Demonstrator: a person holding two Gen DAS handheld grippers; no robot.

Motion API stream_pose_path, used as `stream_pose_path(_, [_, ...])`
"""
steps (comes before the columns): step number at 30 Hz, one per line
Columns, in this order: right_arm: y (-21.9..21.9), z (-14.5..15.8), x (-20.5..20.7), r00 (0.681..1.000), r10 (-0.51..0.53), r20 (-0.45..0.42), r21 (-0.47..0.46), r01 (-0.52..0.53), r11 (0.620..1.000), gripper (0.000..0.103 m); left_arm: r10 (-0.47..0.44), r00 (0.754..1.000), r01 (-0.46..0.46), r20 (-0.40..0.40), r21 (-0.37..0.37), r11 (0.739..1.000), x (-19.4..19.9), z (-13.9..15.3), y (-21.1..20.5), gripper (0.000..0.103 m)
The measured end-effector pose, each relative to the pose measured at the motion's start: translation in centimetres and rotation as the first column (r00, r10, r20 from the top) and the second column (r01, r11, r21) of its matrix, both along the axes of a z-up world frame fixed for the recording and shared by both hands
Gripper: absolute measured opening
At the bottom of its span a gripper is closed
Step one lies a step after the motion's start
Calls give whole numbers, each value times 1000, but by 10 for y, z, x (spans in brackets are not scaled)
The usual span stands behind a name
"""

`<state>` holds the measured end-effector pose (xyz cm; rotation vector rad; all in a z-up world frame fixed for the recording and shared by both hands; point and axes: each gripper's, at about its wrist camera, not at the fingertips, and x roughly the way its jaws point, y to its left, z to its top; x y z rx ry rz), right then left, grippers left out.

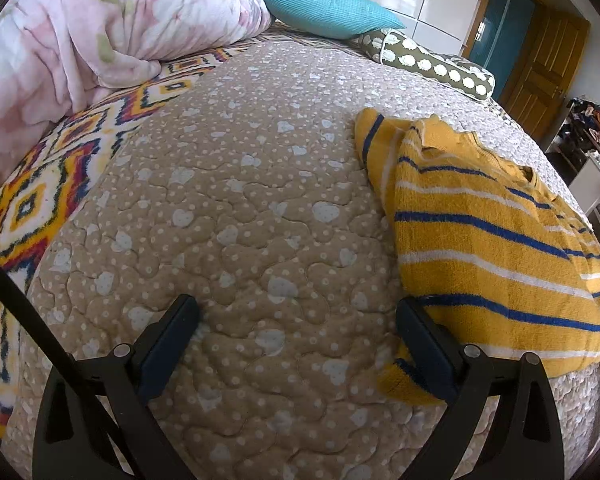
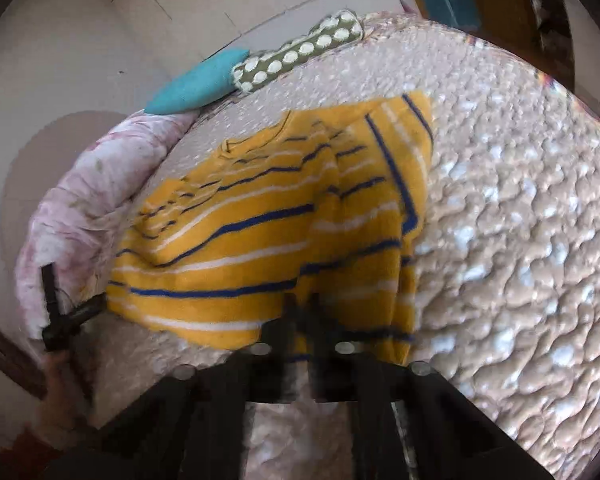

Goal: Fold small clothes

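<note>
Yellow knitted sweater with blue and white stripes (image 2: 260,240): hem pinched in right gripper (image 2: 302,312) jaws; left gripper (image 1: 296,320) jaws wide, empty, beside its edge.

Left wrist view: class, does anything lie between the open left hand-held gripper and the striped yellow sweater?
Nothing visible does. The left hand-held gripper stands open over the bare quilted bedspread, and the striped yellow sweater lies right beside its right finger, which already overlaps the hem.
</note>
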<state>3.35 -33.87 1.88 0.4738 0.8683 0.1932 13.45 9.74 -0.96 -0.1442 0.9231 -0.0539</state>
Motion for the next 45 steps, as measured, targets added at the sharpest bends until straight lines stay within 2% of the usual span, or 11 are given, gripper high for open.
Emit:
stream_pose_path(7, [-32,2,-22,988,-145,-51,-166,135,977,0,0,1000,0,0,0,1000,0,0,-1,99])
stream_pose_path(10, [-50,-6,-28,975,-201,-97,-129,188,974,1,0,1000,0,0,1,1000,0,0,-1,99])
stream_pose_path(14, [-39,29,-43,979,-201,13,-190,200,961,3,0,1000,0,1,0,1000,0,0,0,99])
stream_pose_path(15, [-33,36,-44,980,-196,38,-206,199,958,8,0,1000,0,1,-1,1000,0,0,0,99])
stream_pose_path(17, [-13,56,-43,978,-164,130,-230,191,954,65,0,1000,0,2,-4,1000,-1,0,0,99])
stream_pose_path(19, [6,65,-37,975,-124,185,-219,164,962,79,-1,1000,1,6,-15,1000,-1,1,1,99])
stream_pose_path(21, [30,66,-20,989,-71,132,-243,102,965,78,-2,1000,2,14,-40,999,-2,2,3,99])
stream_pose_path(23, [64,63,3,998,10,66,-256,7,967,54,0,999,3,34,-90,996,-5,4,8,99])
stream_pose_path(28, [140,57,36,989,142,45,-295,-123,948,38,31,995,-5,94,-271,963,-15,7,33,99])
stream_pose_path(37, [247,10,113,949,306,-79,-300,-315,900,40,85,987,-27,139,-377,926,-24,7,51,99])
stream_pose_path(45, [239,-7,139,964,259,-62,-162,-266,950,51,88,987,-33,131,-375,926,-23,5,51,99])
